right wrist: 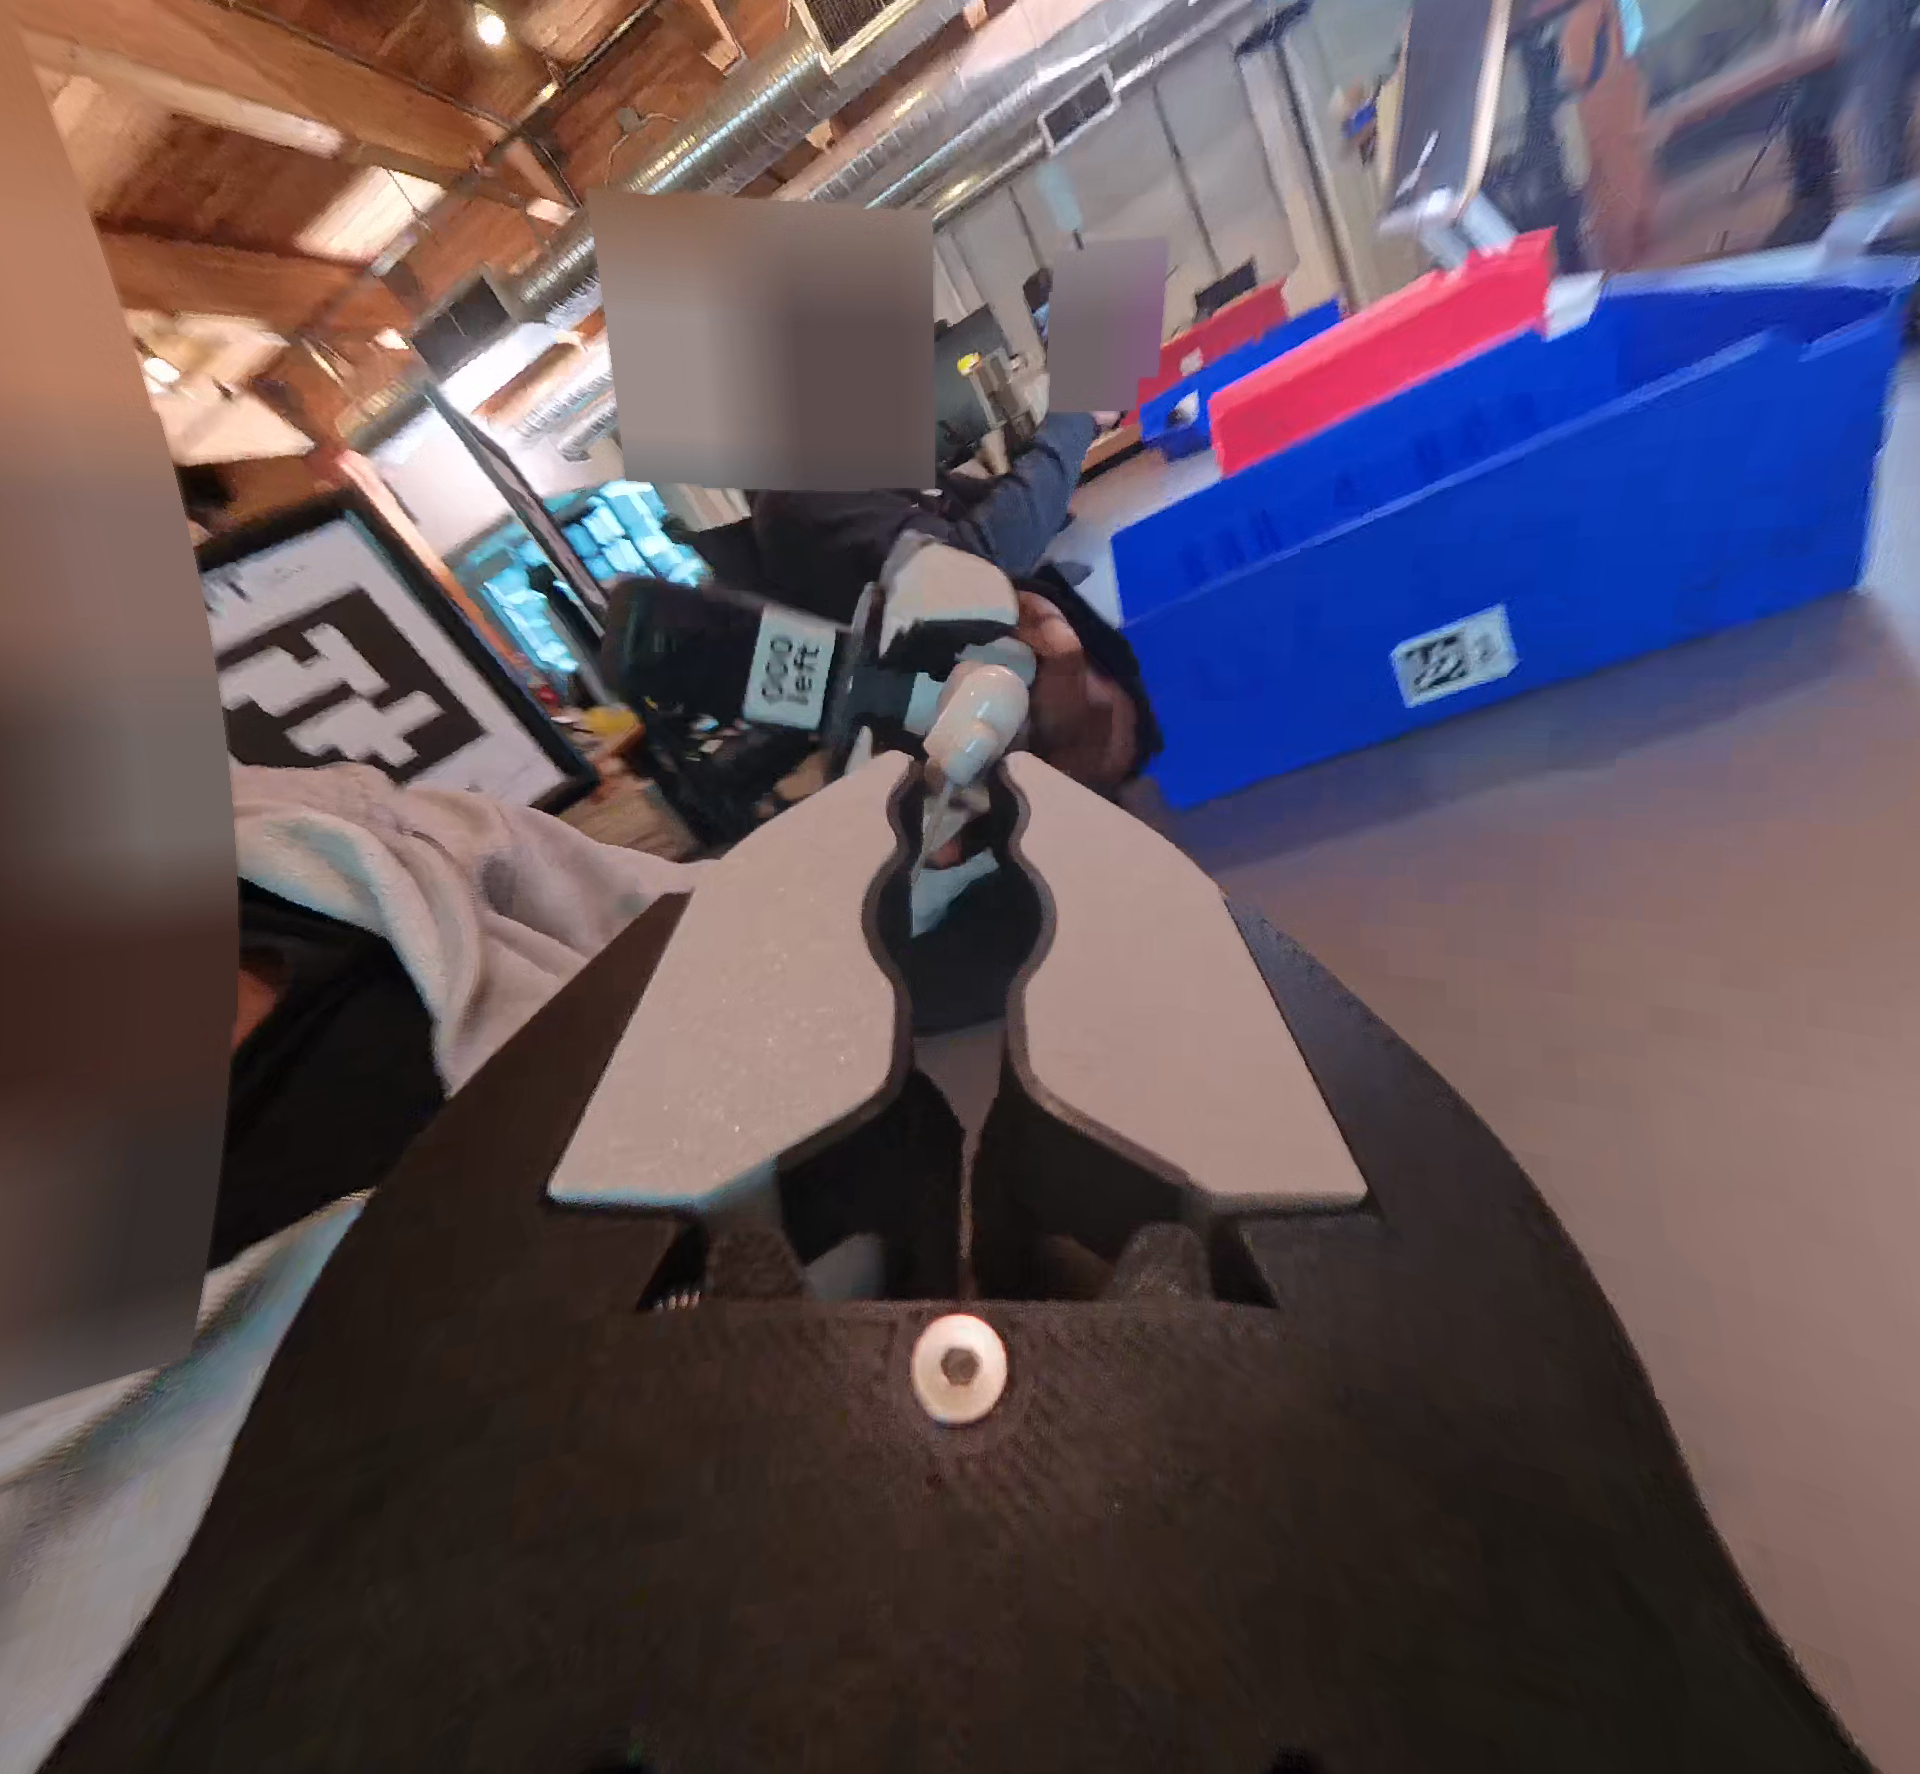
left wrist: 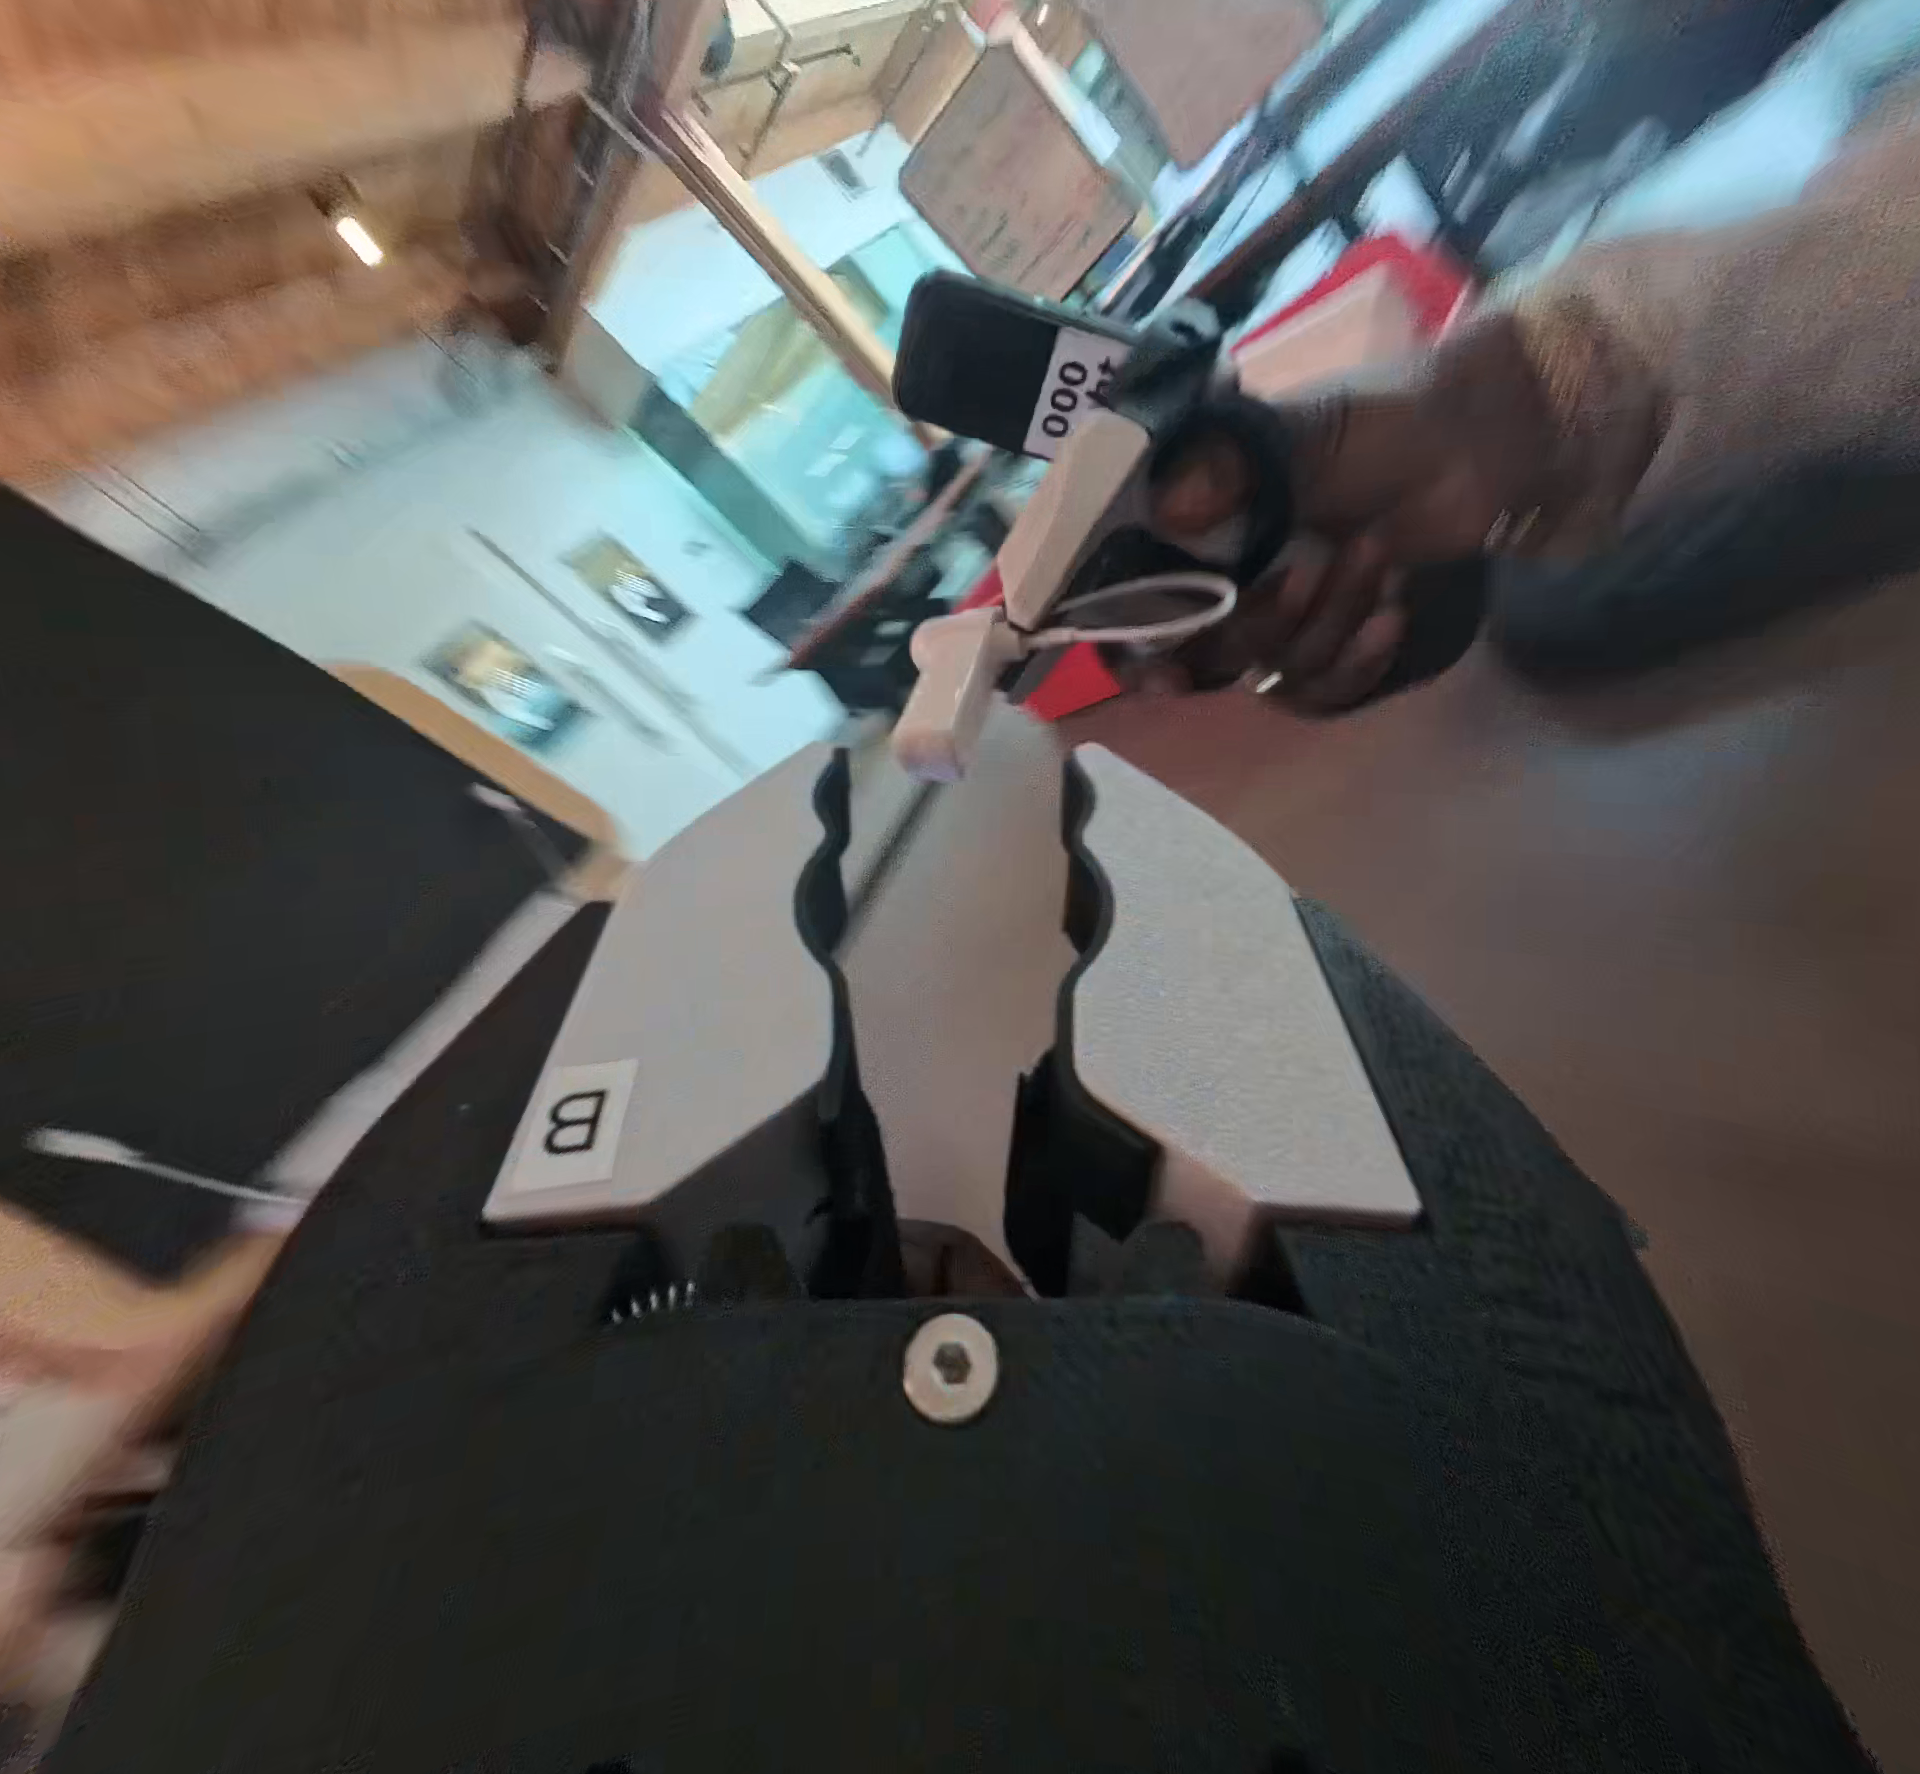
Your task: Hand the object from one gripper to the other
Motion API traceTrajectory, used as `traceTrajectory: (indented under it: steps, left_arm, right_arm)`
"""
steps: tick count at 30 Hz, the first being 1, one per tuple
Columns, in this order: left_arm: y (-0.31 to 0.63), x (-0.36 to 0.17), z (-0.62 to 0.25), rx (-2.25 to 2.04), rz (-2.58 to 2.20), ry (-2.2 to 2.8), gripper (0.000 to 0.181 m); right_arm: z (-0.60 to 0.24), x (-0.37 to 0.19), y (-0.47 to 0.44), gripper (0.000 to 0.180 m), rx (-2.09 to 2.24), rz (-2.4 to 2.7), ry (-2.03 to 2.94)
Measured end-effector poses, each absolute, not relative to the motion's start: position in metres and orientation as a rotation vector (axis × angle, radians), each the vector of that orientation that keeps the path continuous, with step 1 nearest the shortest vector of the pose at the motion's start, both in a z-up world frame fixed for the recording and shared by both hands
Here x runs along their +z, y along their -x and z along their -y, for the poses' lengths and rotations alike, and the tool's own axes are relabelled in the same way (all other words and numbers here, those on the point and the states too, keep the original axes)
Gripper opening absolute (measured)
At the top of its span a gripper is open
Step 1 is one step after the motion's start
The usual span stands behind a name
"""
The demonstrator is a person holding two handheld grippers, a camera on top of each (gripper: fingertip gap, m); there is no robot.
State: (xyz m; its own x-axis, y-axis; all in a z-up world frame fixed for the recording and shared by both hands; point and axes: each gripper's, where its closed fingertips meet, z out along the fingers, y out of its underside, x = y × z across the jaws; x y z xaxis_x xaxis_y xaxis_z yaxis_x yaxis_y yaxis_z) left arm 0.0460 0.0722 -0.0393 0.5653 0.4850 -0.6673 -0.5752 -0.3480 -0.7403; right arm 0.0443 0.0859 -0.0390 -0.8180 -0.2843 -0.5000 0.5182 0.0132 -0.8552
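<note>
Right hand-held gripper point(right wrist: 954, 774) pinches a white object point(right wrist: 971, 722) at its tips; left hand-held gripper point(left wrist: 956, 774) gapes empty just beside it.

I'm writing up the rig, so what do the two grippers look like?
Both grippers match: black textured body, silver screw, two flat grey fingers with wavy black inner edges. The left gripper has a white lettered sticker on one finger. The right gripper shows none.

The small plastic object with a looped cord point(left wrist: 940, 701) is white. Each claw has pale grey fingers point(right wrist: 774, 986) on a black textured body, over a grey-brown table point(right wrist: 1558, 997). The long plastic bins are blue point(right wrist: 1455, 581) and red point(right wrist: 1382, 353).
</note>
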Motion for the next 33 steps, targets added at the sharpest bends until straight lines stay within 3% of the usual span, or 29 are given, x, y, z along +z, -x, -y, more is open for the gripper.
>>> traceTrajectory:
  steps: [4,11,19,25,29,33]
  left_arm:
    - [-0.048,-0.034,-0.074,0.269,0.307,1.446,0.051]
    - [-0.080,-0.017,-0.079,-0.501,0.338,1.205,0.036]
    - [-0.074,-0.027,-0.081,-0.212,0.311,1.321,0.012]
    - [-0.075,-0.027,-0.080,-0.036,0.220,1.365,0.011]
    - [-0.072,-0.027,-0.075,0.530,-0.020,1.470,0.012]
    - [-0.066,-0.042,-0.075,1.115,-0.328,1.609,0.012]
  right_arm:
    - [-0.090,-0.028,-0.046,0.012,-2.149,-1.961,-0.001]
    - [-0.087,-0.026,-0.066,0.012,-2.456,-2.240,0.575]
    - [-0.084,-0.032,-0.068,0.012,-2.333,-2.202,0.479]
    - [-0.083,-0.032,-0.067,0.014,-2.299,-2.178,0.388]
    - [-0.083,-0.036,-0.061,0.057,-1.987,-1.920,-0.016]
    - [-0.084,-0.046,-0.052,0.066,-1.583,-1.566,-0.367]
